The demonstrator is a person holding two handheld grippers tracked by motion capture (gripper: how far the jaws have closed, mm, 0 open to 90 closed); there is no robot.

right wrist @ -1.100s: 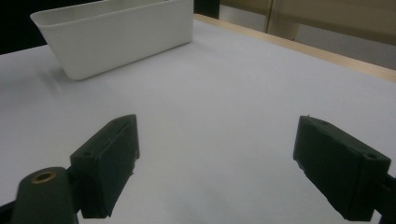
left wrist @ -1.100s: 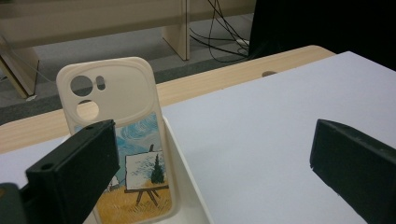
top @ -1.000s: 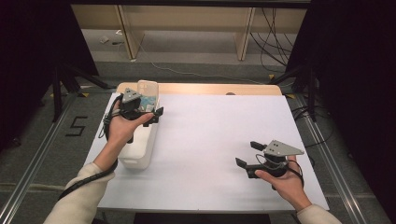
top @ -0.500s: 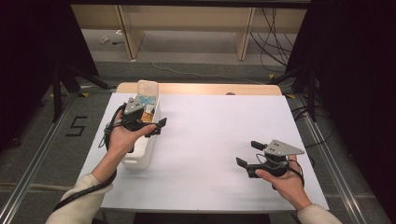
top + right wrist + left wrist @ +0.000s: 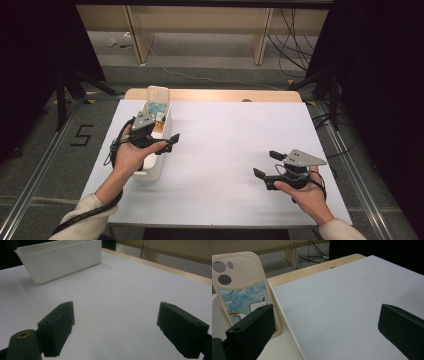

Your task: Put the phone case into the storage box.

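Observation:
A cream phone case [image 5: 158, 97] with a blue painted picture stands upright at the far end of a white bin [image 5: 150, 167] on the table's left side. In the left gripper view the case [image 5: 242, 285] rises just beyond my left jaw, apart from it. My left gripper [image 5: 167, 131] hovers over the bin's middle, open and empty [image 5: 327, 312], with one jaw over the bin [image 5: 284, 345] and the other over the sheet. My right gripper [image 5: 266, 163] rests low at the right front, open [image 5: 116, 308], nothing between its jaws. The bin [image 5: 62, 257] lies far ahead of it.
A white sheet [image 5: 230, 135] covers the table, with a wooden strip [image 5: 215, 95] bare along the far edge. Beyond the table are wooden shelf legs [image 5: 262, 35], loose cables [image 5: 295, 25] and black stands on the floor.
My left gripper has drawn back from the bin's far end toward the near side, and the phone case now stands uncovered there. The right gripper has stayed put.

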